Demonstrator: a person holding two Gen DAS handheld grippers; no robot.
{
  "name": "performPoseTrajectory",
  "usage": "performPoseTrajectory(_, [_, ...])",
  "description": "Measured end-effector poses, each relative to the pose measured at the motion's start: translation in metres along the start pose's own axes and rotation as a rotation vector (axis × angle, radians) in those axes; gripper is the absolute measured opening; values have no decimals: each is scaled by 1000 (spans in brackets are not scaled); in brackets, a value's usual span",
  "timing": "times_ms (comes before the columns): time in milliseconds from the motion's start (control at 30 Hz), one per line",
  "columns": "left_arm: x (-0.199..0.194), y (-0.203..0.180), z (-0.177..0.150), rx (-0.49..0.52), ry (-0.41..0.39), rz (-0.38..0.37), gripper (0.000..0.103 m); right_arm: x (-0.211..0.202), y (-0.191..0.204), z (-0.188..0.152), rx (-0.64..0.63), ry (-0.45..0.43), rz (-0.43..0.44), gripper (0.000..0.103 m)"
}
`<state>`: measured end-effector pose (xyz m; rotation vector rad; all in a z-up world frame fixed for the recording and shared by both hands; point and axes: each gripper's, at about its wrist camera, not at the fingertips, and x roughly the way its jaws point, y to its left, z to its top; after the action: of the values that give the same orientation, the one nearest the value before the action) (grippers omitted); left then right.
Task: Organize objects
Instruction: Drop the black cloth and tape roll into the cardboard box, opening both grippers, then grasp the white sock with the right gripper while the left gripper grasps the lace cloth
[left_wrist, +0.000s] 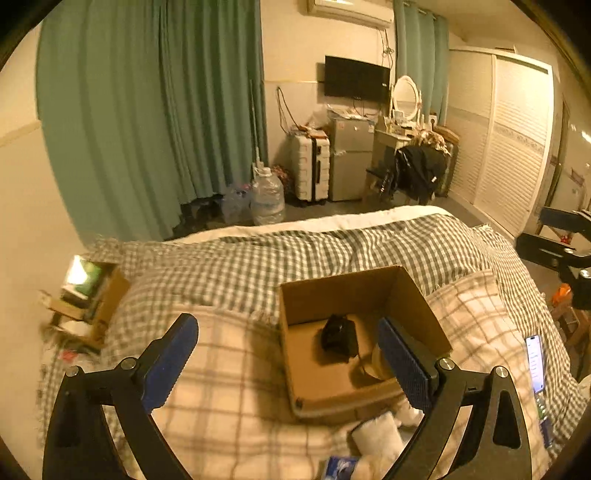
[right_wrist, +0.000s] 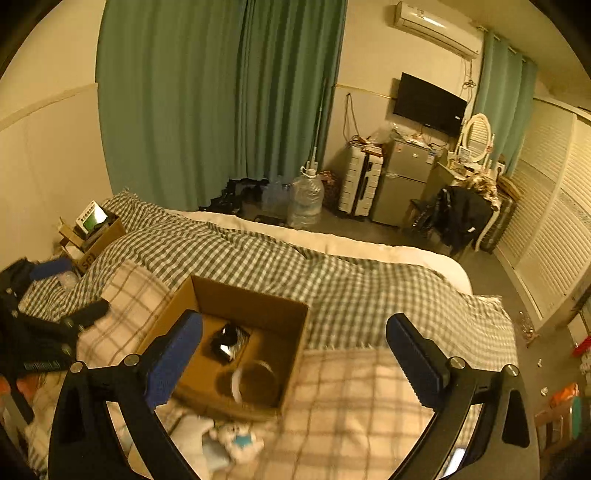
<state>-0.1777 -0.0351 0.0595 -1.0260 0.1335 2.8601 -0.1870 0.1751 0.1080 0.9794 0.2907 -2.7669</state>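
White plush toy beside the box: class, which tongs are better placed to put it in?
Probably the left tongs: open, empty, with the white plush toy just below their right finger beside the cardboard box. The right tongs are also open.

checked bed (left_wrist: 332, 243), cardboard box (left_wrist: 417, 306) and phone (left_wrist: 535, 363) atop

Home bedroom: bed (left_wrist: 332, 243), wardrobe (left_wrist: 517, 140).

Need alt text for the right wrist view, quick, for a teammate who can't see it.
The right gripper hangs open and empty above an open cardboard box on a checked bedspread. Inside the box lie a small black object and a round roll; a white plush toy lies just outside.
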Motion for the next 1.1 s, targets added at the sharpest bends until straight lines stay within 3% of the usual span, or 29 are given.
performPoseTrajectory(233, [-49, -3, -49, 27, 1, 59, 103, -62, 12, -45, -48, -12, -42, 100])
performPoseTrajectory(300, [-54, -7, -68, 18, 7, 79, 103, -68, 19, -61, -47, -9, -45, 100])
performPoseTrajectory(467, [-56, -18, -114, -12, -2, 51, 103, -71, 44, -108, -59, -23, -2, 100])
performPoseTrajectory(600, [-40, -26, -154, -42, 14, 99, 103, -51, 62, -146, -40, 1, 54, 100])
performPoseTrajectory(700, [-20, -27, -179, -35, 84, 90, 103, -20, 73, -175, -48, 66, 81, 100])
performPoseTrajectory(800, [-4, -23, -188, -24, 135, 137, 103, 15, 82, -195, -56, 165, 106, 97])
performPoseTrajectory(967, [-3, -17, -195, -55, 132, 102, 103, 57, 110, -226, -138, 299, 171, 95])
performPoseTrajectory(1000, [-3, -17, -195, -56, 135, 102, 103, 63, 117, -230, -168, 315, 168, 93])
performPoseTrajectory(1067, [-1, -17, -196, -59, 147, 97, 103, 77, 127, -234, -212, 341, 174, 76])
performPoseTrajectory(1100, [-1, -18, -196, -60, 158, 93, 103, 82, 131, -235, -224, 351, 180, 60])
